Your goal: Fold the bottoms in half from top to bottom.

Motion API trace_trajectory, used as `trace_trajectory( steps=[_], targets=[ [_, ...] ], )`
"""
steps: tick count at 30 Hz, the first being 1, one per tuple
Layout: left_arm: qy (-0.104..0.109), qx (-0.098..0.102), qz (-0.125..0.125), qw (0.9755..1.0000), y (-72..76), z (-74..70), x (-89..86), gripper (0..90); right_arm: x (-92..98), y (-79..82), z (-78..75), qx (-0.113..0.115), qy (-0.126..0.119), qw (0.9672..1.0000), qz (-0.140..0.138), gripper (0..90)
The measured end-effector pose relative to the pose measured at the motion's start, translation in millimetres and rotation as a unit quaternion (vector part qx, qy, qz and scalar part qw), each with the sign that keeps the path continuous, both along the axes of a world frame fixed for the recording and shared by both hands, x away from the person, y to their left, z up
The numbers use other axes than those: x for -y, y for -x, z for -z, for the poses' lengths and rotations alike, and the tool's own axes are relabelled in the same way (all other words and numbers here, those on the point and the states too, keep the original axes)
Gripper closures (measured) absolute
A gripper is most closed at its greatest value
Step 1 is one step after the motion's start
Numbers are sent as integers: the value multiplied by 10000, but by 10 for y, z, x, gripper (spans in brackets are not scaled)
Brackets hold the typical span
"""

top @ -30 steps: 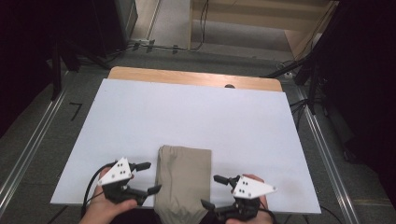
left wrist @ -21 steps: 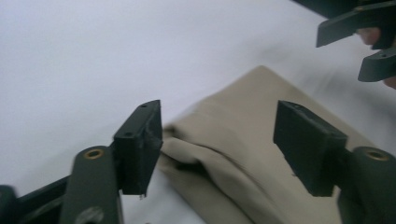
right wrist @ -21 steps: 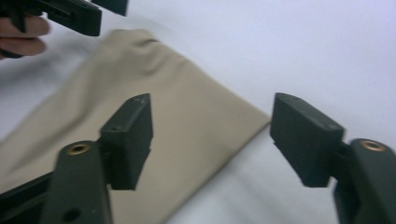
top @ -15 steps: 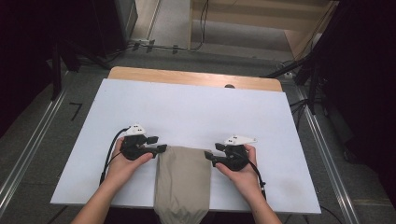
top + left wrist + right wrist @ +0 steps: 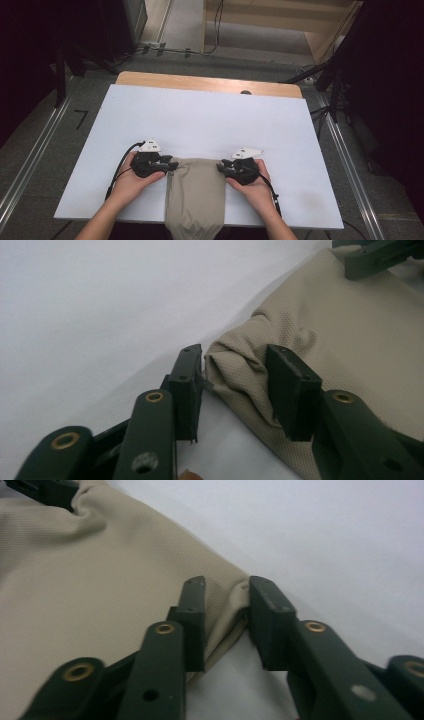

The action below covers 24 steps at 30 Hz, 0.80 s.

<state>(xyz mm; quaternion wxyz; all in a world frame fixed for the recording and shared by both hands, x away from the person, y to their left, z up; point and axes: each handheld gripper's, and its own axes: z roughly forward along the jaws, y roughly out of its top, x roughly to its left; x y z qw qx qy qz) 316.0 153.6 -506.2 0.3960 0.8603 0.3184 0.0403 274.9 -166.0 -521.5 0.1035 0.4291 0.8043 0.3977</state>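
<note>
A folded beige cloth (image 5: 195, 195) lies on the near part of the white board (image 5: 210, 115) and hangs over its near edge. My left gripper (image 5: 172, 165) is at the cloth's far left corner. In the left gripper view the jaws (image 5: 235, 365) have just been closing, and the corner of the cloth (image 5: 350, 330) bunches into wrinkles between the pads. My right gripper (image 5: 220, 166) is at the far right corner. Its jaws (image 5: 227, 595) have also just been closing and pinch that corner of the cloth (image 5: 90, 570).
The board rests on a wooden table (image 5: 200, 82) with a small dark object (image 5: 245, 92) at its far edge. Metal rails (image 5: 30, 155) run along the floor on both sides. Cables and dark stands are beyond the table.
Both hands moved away from the near edge up to the cloth's far corners. The jaws of both grippers closed in on those corners.
</note>
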Motion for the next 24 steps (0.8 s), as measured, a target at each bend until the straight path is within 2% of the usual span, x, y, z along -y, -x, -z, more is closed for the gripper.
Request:
trace_trajectory(
  steps=[3,6,7,10,11,16,19,24],
  targets=[
    [47,-78,70,9999,0,7,10,662,8,9,5,-81,-88,9999,-54,805],
    [115,-159,81,9998,-11,-3,4,757,15,13,4,-217,-209,9995,-3,852],
    [194,-210,80,9996,-18,-8,-4,815,15,17,-1,-232,-211,9995,33,859],
    [318,-254,27,9992,-52,-23,-27,859,2,33,-41,-192,-54,9998,69,870],
    [375,-215,13,9991,-61,-33,-30,863,6,34,-60,-148,-12,9999,77,871],
    [581,-54,0,9983,-176,-171,-11,872,135,-46,-242,16,-131,9999,98,875],
    [677,74,-66,9977,-309,-313,38,874,202,-158,-405,187,-68,9998,97,875],
    [798,346,-223,9960,-591,-554,131,874,300,-391,-647,489,-200,9985,163,875]
  ],
)
